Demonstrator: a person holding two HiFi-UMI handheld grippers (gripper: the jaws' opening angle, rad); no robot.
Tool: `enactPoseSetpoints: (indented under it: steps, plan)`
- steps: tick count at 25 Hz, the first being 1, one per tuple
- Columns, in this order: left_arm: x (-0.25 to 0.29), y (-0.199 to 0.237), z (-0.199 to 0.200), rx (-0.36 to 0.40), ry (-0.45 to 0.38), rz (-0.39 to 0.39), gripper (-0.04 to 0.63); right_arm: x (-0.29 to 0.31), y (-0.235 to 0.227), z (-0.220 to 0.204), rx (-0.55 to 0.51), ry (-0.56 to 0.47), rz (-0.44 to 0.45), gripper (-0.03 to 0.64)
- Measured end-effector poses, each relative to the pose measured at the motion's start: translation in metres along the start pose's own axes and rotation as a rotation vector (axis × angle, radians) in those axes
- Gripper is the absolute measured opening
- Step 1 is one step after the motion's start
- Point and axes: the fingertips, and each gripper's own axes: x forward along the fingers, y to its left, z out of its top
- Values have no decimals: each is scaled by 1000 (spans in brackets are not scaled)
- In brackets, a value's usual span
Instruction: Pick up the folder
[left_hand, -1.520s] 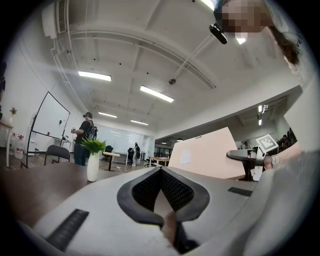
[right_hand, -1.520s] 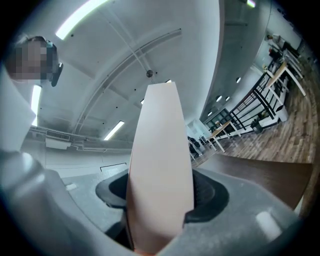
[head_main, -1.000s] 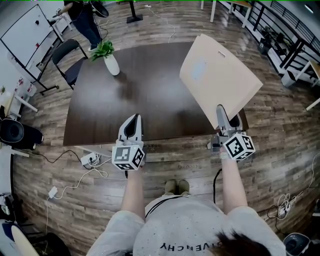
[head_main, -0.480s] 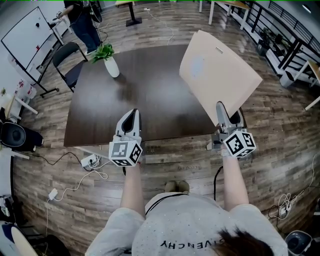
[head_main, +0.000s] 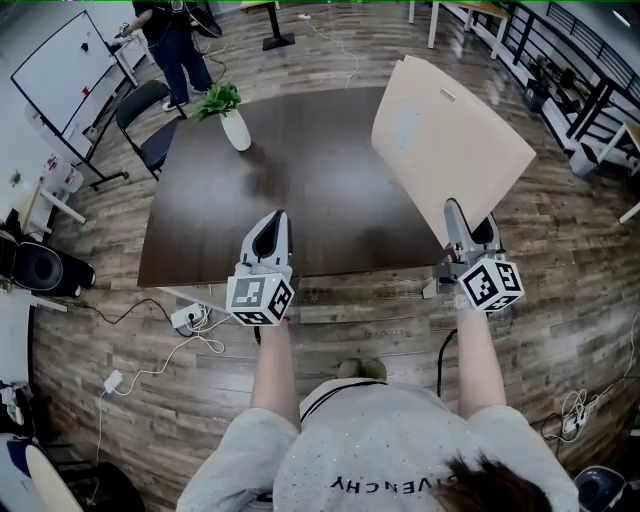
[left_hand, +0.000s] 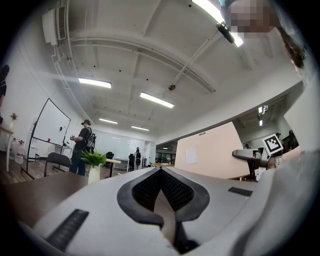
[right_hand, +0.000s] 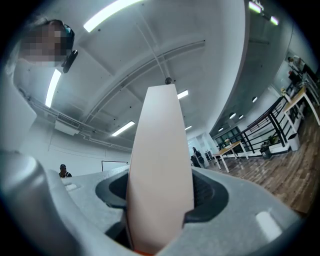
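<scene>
Table (head_main: 300, 180): dark, rectangular, bare except for one item at its far left corner.

Folder (head_main: 450, 160): beige and large. It is wholly clear of the table, tilted up and away above the right side. Its near corner is held by the right gripper. Tilt and position are much as they were a second ago, with no sign of slipping.

Right gripper (head_main: 468, 222): jaws clamped partway on the folder's edge, which stands upright between the pads in the right gripper view. The grip is unchanged over the last second.

Left gripper (head_main: 272, 225): jaws together with nothing between them. It hangs over the table's near edge, well apart from the folder, and sits slightly higher than a second ago. It takes no part in the lift.

Plant (head_main: 228, 110): in a white vase at the far left corner, untouched.

Status: the pick-up looks done, since the folder is already airborne and only the idle gripper has shifted. What remains is a steady hold.
</scene>
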Motion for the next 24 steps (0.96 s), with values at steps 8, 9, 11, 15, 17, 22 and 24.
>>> enactPoseSetpoints:
  steps: [8,9,11,15,17,22,24]
  plan:
    - [2,-1,-4,-11,6,6,-3,3,-4,-3,7,8,-8,273]
    - [2,-1,-4,-11,6,7,-3,3,-5,-3,9,10,-8,273]
    - [3,-3,-4,-13,7,7,-3,3,-7,-4,8,13,-9,273]
    - [4,-2,-3,-16,6,8,-3,3,-8,-5,9,17,-10,273]
    - [4,-2,-5,-16,7,9,-3,4,-8,-7,7,19,-9,273]
    - [2,-5,-12,-18,16,12,-3,-1,-10,-11,-1,28,-8,275]
    - [1,-6,-14,-20,19,11,-3,-3,-11,-13,-4,31,-9,275]
